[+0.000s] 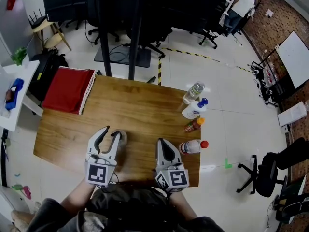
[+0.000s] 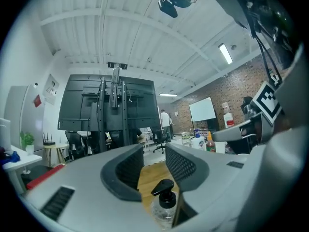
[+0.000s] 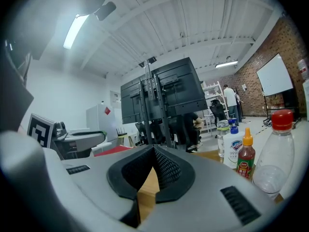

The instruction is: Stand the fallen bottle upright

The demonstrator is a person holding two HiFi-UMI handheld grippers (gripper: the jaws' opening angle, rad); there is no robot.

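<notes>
1. Standing upright on the front-left part of the wooden tabletop (image 1: 140, 108): the pump bottle (image 2: 163, 204), which is small and clear with a black pump cap on top.
2. Left tongs (image 1: 111, 131) are right at it, pointing roughly level. The jaws are part-way apart, leaving a narrow gap through which wood grain shows.
3. Left gripper view: the pump bottle shows low in that gap. Its right side is hidden behind the right jaw, and a strip of wood lies between it and the left jaw. The pads do not clamp it, so the left tongs hold nothing.
4. Head view: only a pale part of the pump bottle shows, just beside the tip of the left tongs' right jaw.
5. Right tongs (image 1: 162, 144) are near the front edge, just right of the left tongs. The jaw tips meet with nothing between them.
6. Four other bottles stand in a row along the right edge, all upright in the right gripper view:
   - water bottle (image 1: 193, 92), farthest
   - white bottle (image 1: 194, 109) with a blue cap
   - sauce bottle (image 1: 193, 124) with an orange cap
   - red-capped bottle (image 1: 192, 146), clear, nearest and just beside the right tongs
7. Red cloth (image 1: 69, 89) lies on the far-left corner, well apart from both tongs.
</notes>
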